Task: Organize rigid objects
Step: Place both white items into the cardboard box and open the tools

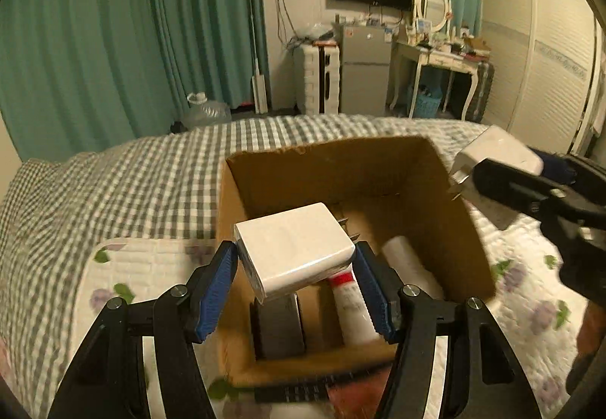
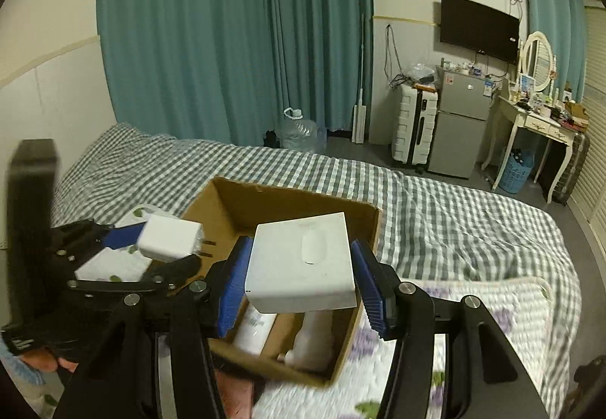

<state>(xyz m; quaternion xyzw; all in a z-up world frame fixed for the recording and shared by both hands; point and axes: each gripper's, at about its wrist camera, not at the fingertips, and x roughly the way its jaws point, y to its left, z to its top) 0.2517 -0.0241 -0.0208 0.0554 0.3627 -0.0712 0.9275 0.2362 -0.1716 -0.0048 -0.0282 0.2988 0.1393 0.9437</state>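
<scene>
Where blue pads pinch, white charger [image 1: 293, 248], prongs out.

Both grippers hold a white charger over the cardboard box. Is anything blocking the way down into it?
Nothing visible covers the open cardboard box. The left gripper and the right gripper each hold a white charger above it. Inside lie a tube, a dark block and white bottles, with bare floor at the far end.

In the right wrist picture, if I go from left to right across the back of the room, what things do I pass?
Big water jug → white suitcase → small grey fridge → blue basket under the white dressing table.
</scene>
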